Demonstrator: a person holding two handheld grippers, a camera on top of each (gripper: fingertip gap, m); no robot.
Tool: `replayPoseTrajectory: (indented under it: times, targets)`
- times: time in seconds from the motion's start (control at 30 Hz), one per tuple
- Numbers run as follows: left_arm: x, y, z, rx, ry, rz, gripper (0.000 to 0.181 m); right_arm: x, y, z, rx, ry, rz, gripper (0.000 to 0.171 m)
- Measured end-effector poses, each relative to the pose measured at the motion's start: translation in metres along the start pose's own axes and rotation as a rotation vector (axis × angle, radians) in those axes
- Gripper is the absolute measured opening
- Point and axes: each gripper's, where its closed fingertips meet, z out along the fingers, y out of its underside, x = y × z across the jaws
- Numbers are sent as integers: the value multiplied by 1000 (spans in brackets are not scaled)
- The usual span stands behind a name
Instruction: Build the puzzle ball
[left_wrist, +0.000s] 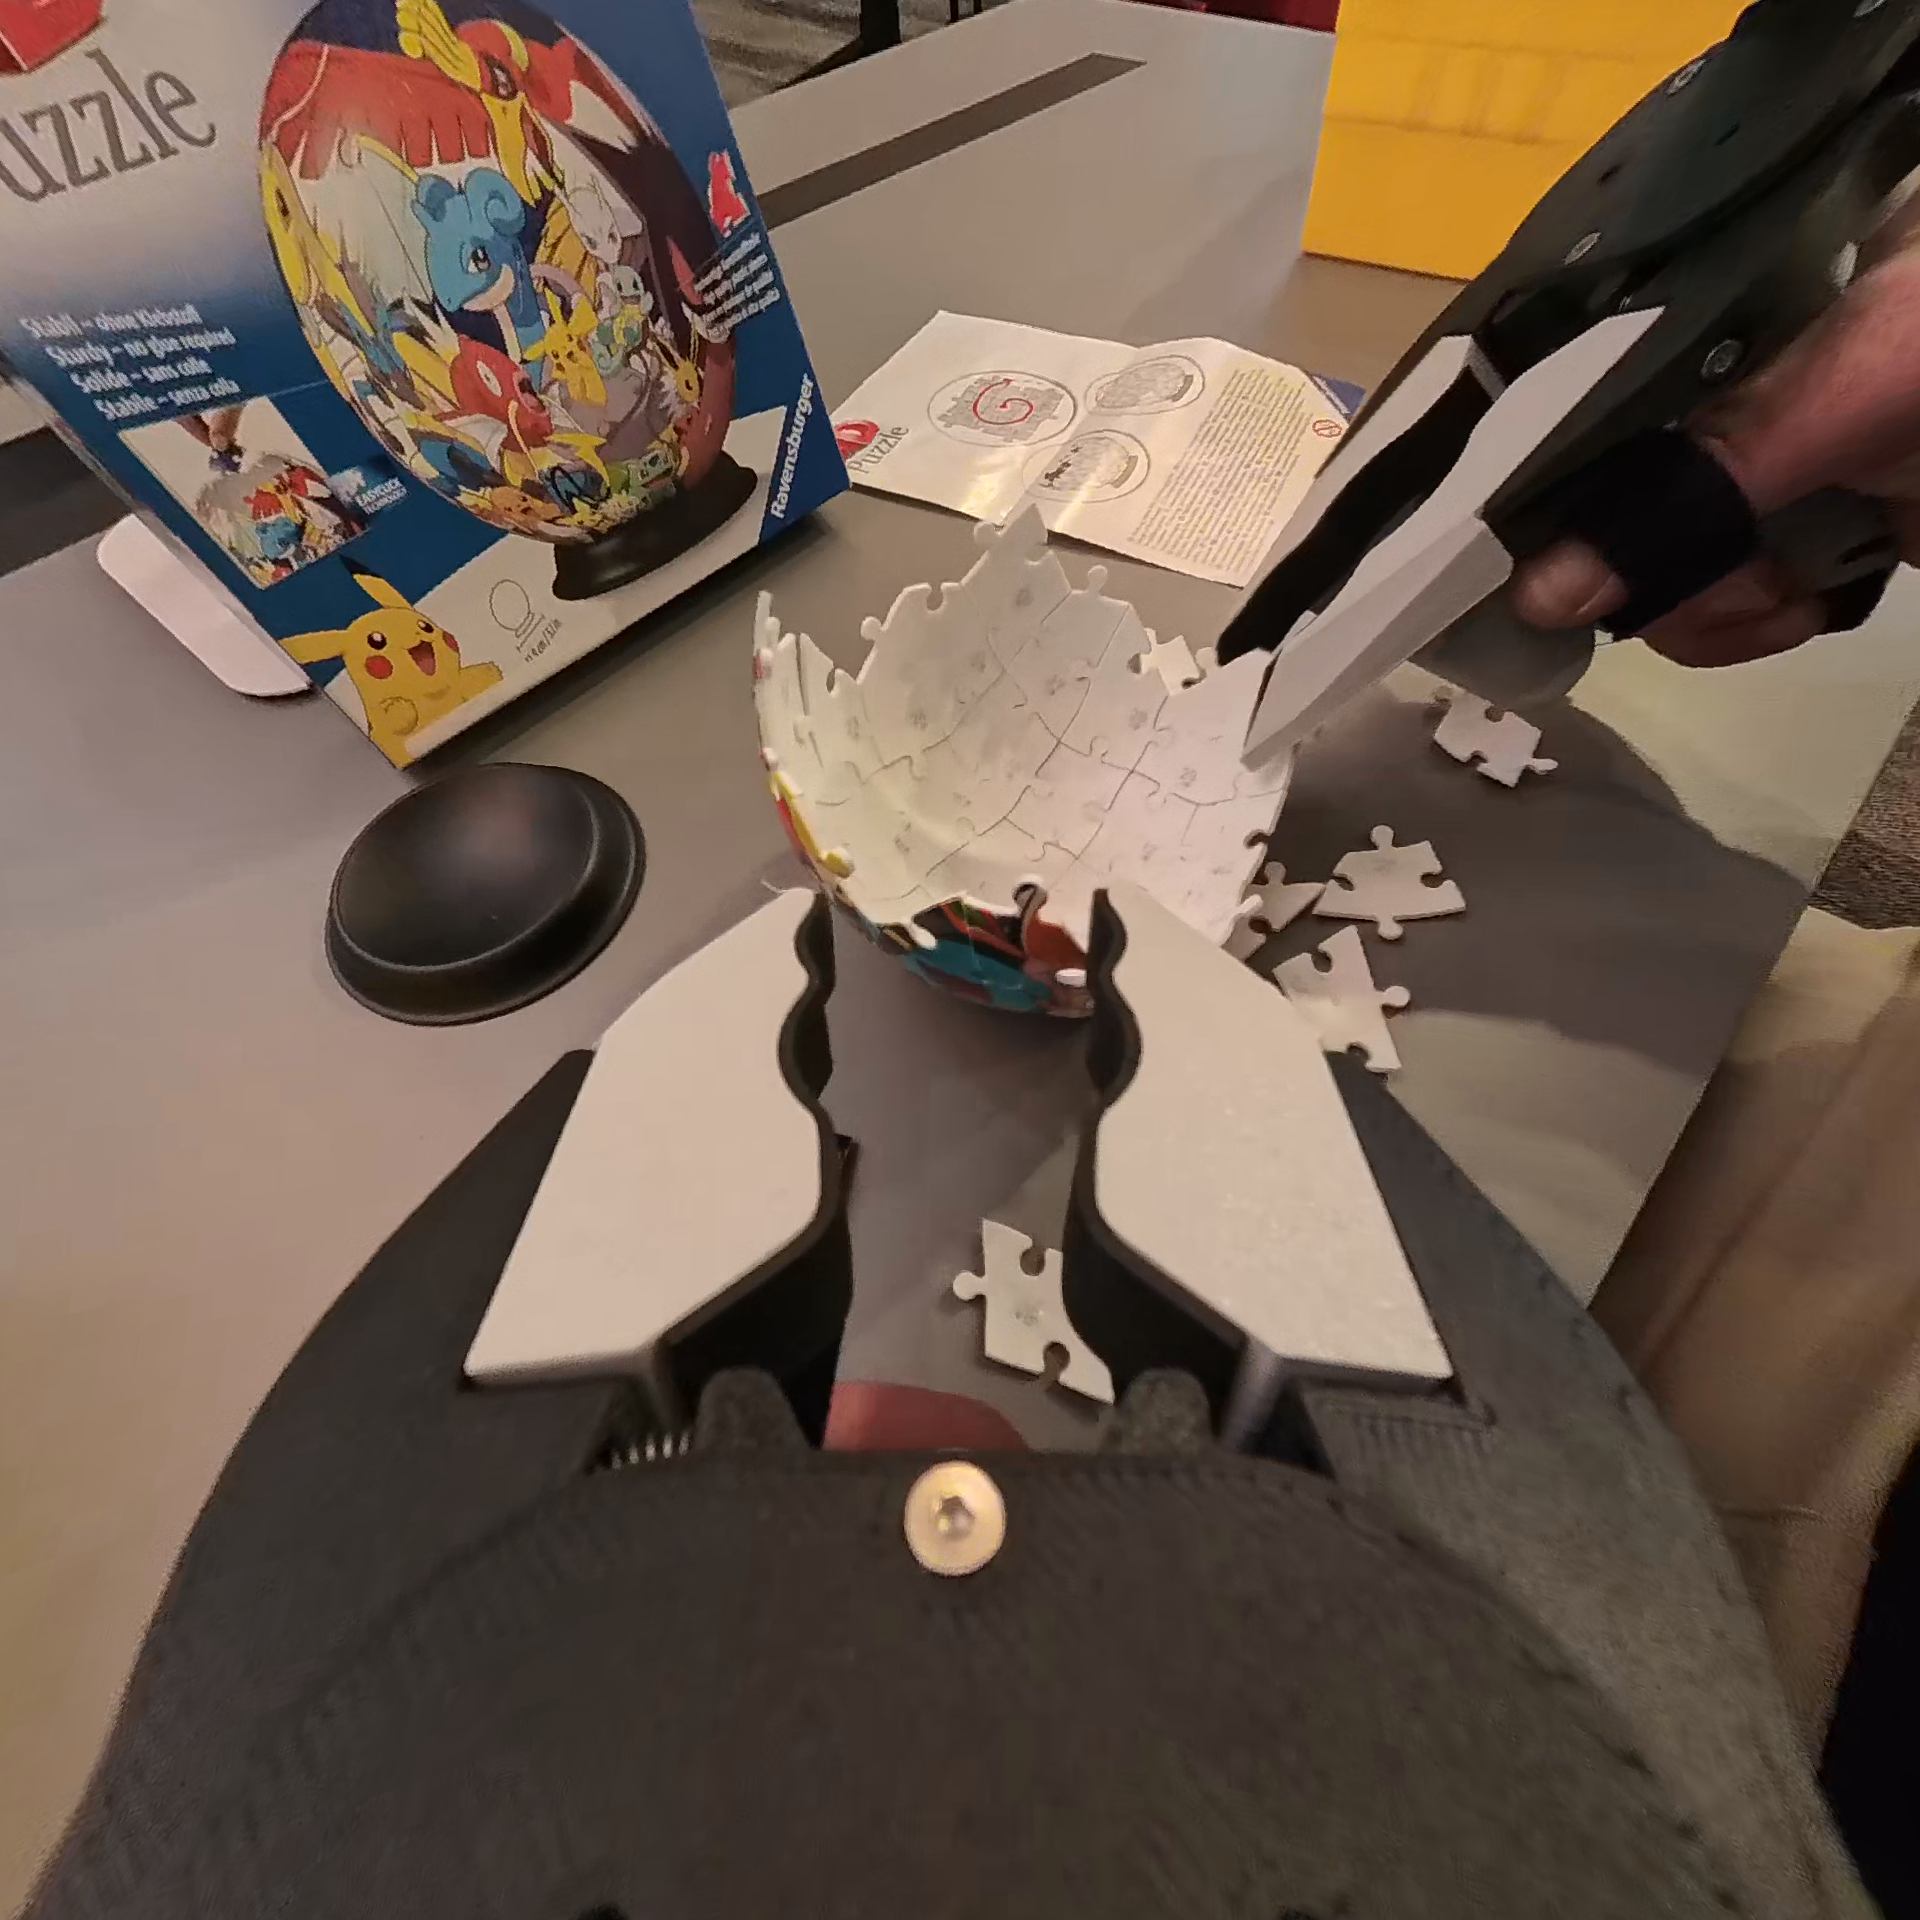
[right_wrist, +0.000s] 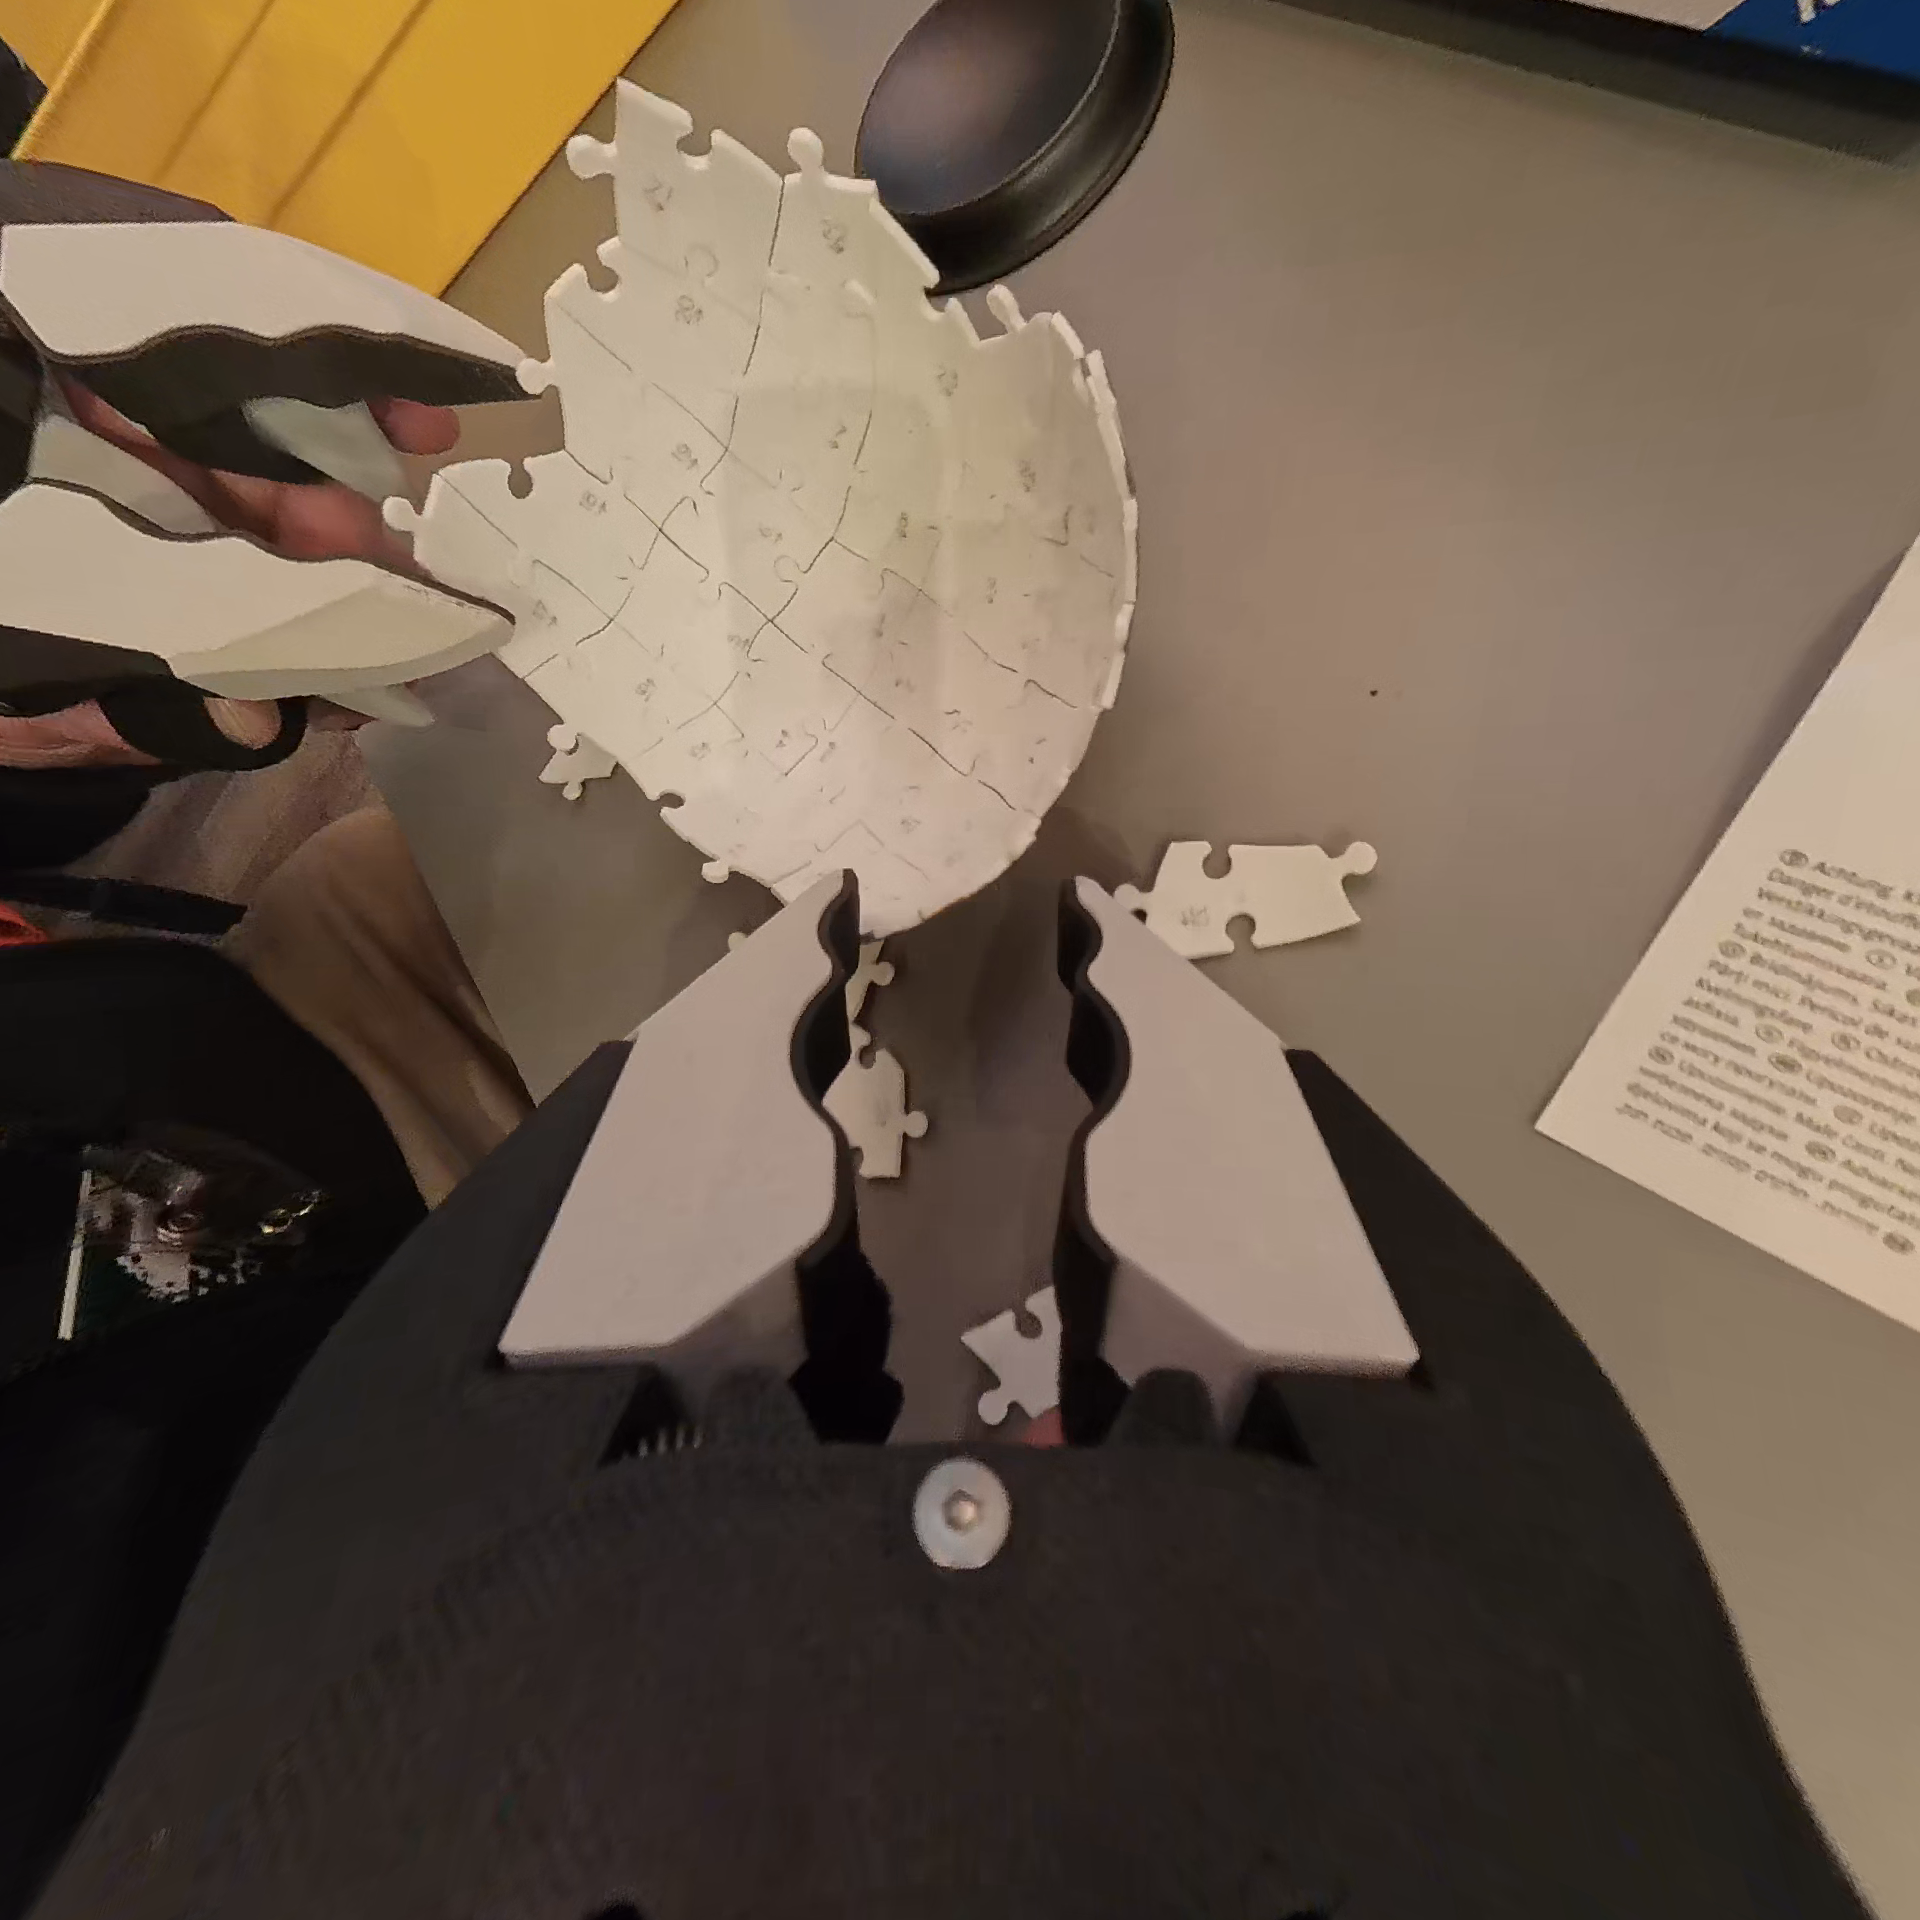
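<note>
The part-built puzzle ball (left_wrist: 1039, 758) is a white-lined bowl with a coloured outside, lying tilted on the grey table. It also shows in the right wrist view (right_wrist: 831, 540). My left gripper (left_wrist: 961, 914) is open, and its fingertips flank the bowl's near rim. In the right wrist view the left gripper (right_wrist: 509, 504) straddles the bowl's left rim. My right gripper (right_wrist: 961, 894) is open with its tips at the bowl's rim. In the left wrist view the right gripper (left_wrist: 1247, 701) reaches the far right rim. Loose white pieces (left_wrist: 1392, 883) (right_wrist: 1247, 904) lie beside the bowl.
A black round stand (left_wrist: 483, 894) sits left of the bowl. The blue puzzle box (left_wrist: 416, 312) stands behind it. A paper leaflet (left_wrist: 1122, 436) lies at the back. A yellow box (left_wrist: 1455, 135) stands at the far right. One piece (left_wrist: 1029, 1309) lies under my left gripper.
</note>
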Motion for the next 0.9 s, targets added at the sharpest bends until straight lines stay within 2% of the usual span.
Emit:
replayPoseTrajectory:
  times: [0.37,0.5,0.6,0.7,0.8,0.9]
  targets:
    - [-6,3,8,-11,-13,-6,46,10,-15,10,-13,19,-68,35]
    - [-1,-23,-2,83,-95,208,42,9,-17,8,0,15,-76,35]
    - [34,-38,-5,116,-33,318,37,10,-16,9,-5,30,-95,34]
    - [60,-24,13,13,25,387,35,11,-14,11,-13,27,-103,33]
    - [76,6,35,-151,121,347,33,9,-16,10,-1,17,-98,34]
    - [80,26,48,-246,130,350,31,11,-18,6,13,25,-97,34]
